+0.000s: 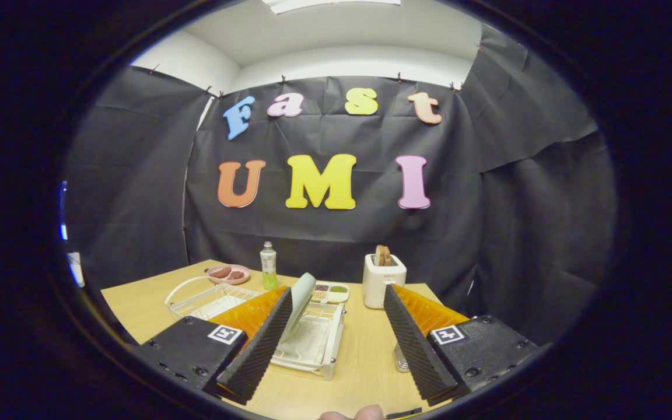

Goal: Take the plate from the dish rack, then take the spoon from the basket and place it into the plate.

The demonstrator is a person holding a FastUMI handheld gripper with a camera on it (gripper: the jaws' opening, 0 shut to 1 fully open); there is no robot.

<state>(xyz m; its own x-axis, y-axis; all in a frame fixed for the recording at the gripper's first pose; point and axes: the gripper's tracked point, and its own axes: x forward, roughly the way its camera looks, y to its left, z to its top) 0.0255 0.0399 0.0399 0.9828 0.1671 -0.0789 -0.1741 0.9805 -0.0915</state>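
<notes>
Nothing done yet: the plate [301, 298] stands in the dish rack [318, 344] at eleven o'clock of the wide-open, empty tongs [336, 344].

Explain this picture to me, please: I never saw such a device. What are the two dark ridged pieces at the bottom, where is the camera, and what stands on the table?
The camera rides on a hand-held gripper and looks forward along its two fingers, the ridged pieces. They are spread apart and hold nothing. On the wooden table, a pale plate stands on edge in a white dish rack, just beside one finger. A wire basket sits next to the rack. Beyond are a pink dish of food, a bottle, a small divided tray and a white toaster with bread. I cannot make out a spoon.
</notes>
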